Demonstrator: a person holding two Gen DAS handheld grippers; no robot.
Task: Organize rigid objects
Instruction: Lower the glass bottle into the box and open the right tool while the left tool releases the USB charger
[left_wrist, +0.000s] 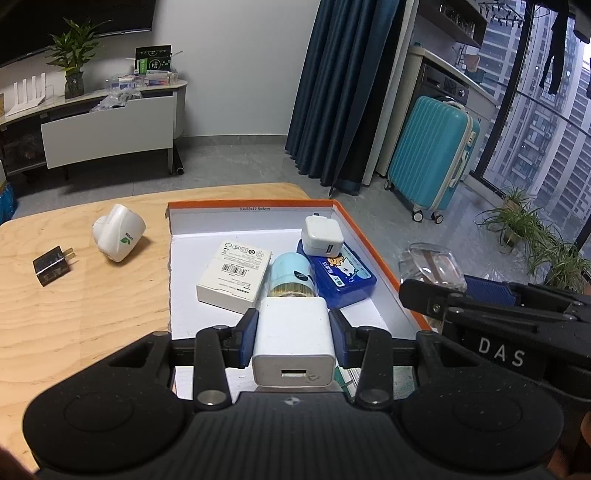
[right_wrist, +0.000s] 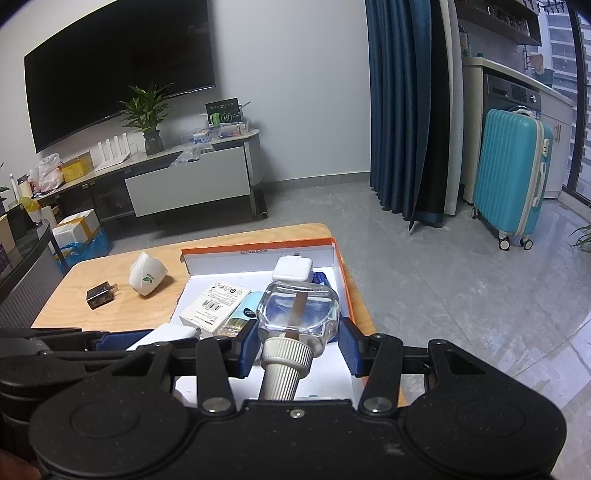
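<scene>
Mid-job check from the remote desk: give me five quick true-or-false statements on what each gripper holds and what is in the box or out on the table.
1. The left gripper is shut on a white USB charger. True.
2. The right gripper is empty. False: it is shut on a clear glass bottle with a ribbed white cap.
3. A black plug adapter lies on the wooden table, outside the box. True.
4. The orange-edged box holds nothing. False: a white carton, a blue case, a light blue cylinder and a small white charger are in it.
5. The white device with the green leaf logo is inside the box. False: it lies on the table beside the box.
</scene>
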